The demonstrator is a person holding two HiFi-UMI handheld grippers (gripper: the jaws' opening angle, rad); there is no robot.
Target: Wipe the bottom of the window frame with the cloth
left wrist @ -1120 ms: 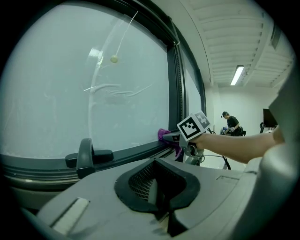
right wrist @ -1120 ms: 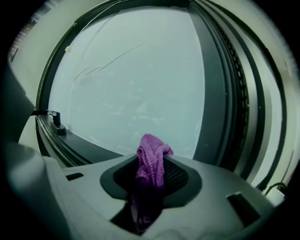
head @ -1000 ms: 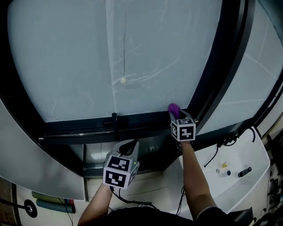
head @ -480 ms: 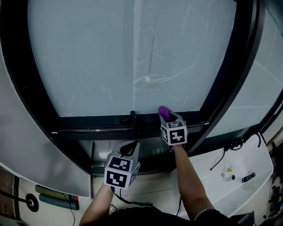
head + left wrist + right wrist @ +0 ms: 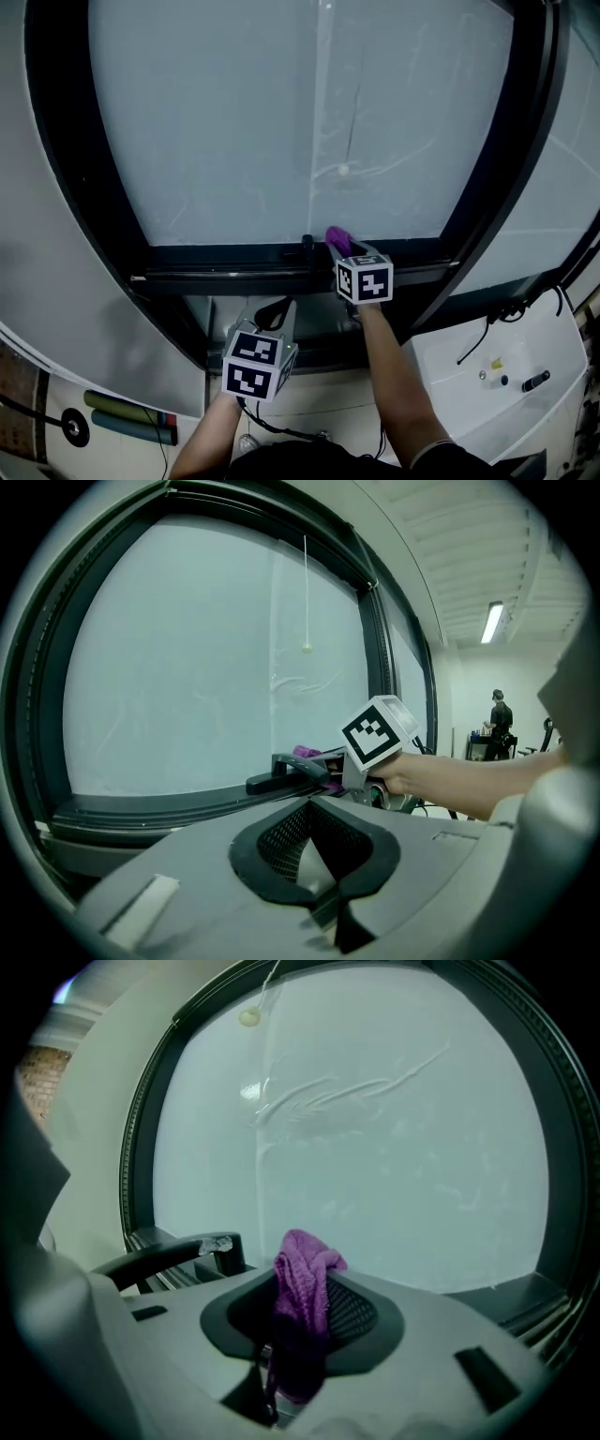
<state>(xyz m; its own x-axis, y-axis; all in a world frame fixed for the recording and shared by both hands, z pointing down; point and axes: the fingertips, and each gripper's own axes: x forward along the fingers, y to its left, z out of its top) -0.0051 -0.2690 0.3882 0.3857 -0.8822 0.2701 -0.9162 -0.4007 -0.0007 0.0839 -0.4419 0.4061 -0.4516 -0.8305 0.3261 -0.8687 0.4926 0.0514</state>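
The purple cloth (image 5: 337, 240) is pinched in my right gripper (image 5: 345, 249), which is shut on it, and it rests against the black bottom rail of the window frame (image 5: 225, 261), just right of the black window handle (image 5: 307, 246). In the right gripper view the cloth (image 5: 304, 1283) sticks up between the jaws, with the handle (image 5: 167, 1254) to its left. My left gripper (image 5: 273, 314) hangs below the rail, shut with nothing in it. From the left gripper view (image 5: 314, 860), the right gripper's marker cube (image 5: 378, 731) and the cloth (image 5: 306, 753) sit at the rail.
A cord with a small bead (image 5: 344, 171) hangs in front of the frosted pane. A white counter (image 5: 469, 352) with cables and small items stands at the lower right. Rolled items (image 5: 122, 422) lie on the floor at the lower left. A person (image 5: 497, 726) stands far off.
My right gripper has slid the cloth leftward along the bottom rail, from near the right upright to just beside the handle. The left gripper has stayed below the rail.
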